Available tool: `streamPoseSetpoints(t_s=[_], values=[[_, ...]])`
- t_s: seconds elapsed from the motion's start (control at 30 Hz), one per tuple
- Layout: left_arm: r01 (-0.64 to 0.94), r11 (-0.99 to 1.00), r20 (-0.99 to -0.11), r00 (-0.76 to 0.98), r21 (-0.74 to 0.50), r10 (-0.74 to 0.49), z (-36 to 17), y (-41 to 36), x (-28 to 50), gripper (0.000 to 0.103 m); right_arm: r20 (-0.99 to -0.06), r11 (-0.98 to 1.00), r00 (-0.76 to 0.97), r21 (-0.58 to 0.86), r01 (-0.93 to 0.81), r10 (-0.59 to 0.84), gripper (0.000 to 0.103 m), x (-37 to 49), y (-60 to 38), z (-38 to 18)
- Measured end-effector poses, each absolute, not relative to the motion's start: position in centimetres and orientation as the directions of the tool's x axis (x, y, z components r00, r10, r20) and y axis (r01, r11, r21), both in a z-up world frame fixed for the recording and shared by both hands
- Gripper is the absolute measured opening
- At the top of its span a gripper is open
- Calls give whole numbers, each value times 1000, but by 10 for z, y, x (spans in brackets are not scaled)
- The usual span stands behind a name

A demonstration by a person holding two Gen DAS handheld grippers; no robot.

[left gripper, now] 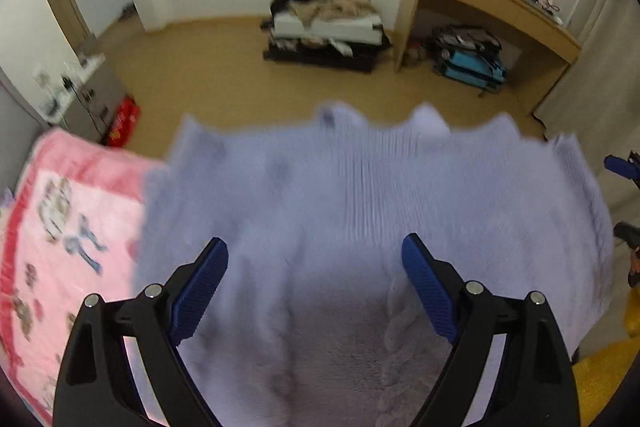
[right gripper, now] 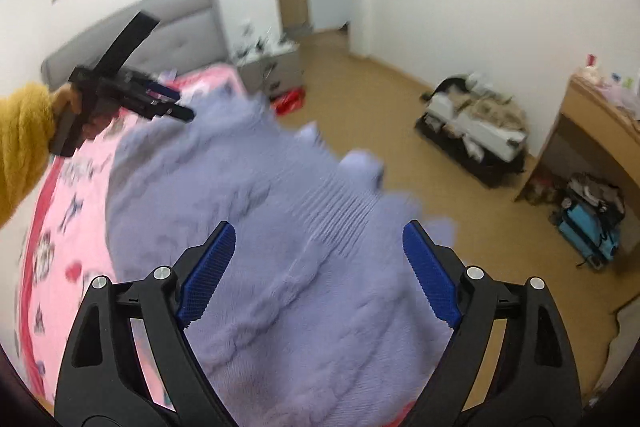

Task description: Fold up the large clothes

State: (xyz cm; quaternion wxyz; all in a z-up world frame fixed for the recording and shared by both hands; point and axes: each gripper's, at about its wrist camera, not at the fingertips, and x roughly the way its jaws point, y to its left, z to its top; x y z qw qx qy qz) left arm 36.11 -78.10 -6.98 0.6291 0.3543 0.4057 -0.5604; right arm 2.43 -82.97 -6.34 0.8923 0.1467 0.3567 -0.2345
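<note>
Left hand-held gripper (left gripper: 315, 259) and right hand-held gripper (right gripper: 319, 247) both wide open, empty, above lavender cable-knit sweater (right gripper: 280, 227) on pink patterned bed blanket (left gripper: 68, 211).

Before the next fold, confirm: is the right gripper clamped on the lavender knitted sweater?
No. The right gripper stands wide open above the lavender knitted sweater, its blue pads clear of the fabric.
</note>
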Motion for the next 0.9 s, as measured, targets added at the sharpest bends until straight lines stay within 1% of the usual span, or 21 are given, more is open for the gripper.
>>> streamPoseSetpoints(t_s=[0.03, 0.1, 0.13, 0.2, 0.27, 0.37, 0.47, 0.57, 0.67, 0.8, 0.9], values=[[990, 136, -914, 11, -48, -406, -83, -779, 365, 88, -723, 845, 619, 94, 527, -306, 83, 25, -830, -71], [967, 204, -901, -53, -155, -431, -96, -773, 380, 94, -766, 831, 571, 89, 549, -295, 86, 24, -833, -96], [954, 232, -895, -74, -193, -440, -101, -769, 386, 99, -786, 824, 551, 96, 559, -282, 87, 23, -836, -106], [918, 266, -875, -147, -294, -460, -112, -764, 397, 99, -797, 818, 544, 116, 563, -262, 89, 21, -839, -119], [907, 265, -857, -166, -327, -488, -117, -759, 398, 99, -799, 817, 547, 129, 562, -250, 91, 18, -842, -133], [922, 263, -854, -119, -285, -507, -116, -755, 388, 99, -816, 801, 531, 152, 579, -230, 95, 20, -849, -142], [925, 316, -854, -16, -210, -521, -107, -750, 374, 99, -816, 788, 522, 143, 599, -249, 95, 22, -848, -136], [916, 376, -841, 89, -142, -534, -92, -740, 359, 99, -780, 763, 552, 156, 627, -294, 95, 21, -837, -115], [923, 379, -809, 169, -71, -564, -70, -719, 334, 99, -743, 727, 567, 161, 667, -356, 95, 15, -823, -91], [934, 350, -782, 170, -66, -599, -43, -697, 300, 99, -693, 676, 586, 191, 711, -421, 95, 5, -802, -62], [923, 380, -765, 205, -57, -611, -23, -673, 274, 99, -673, 649, 571, 174, 740, -471, 95, -1, -787, -43]])
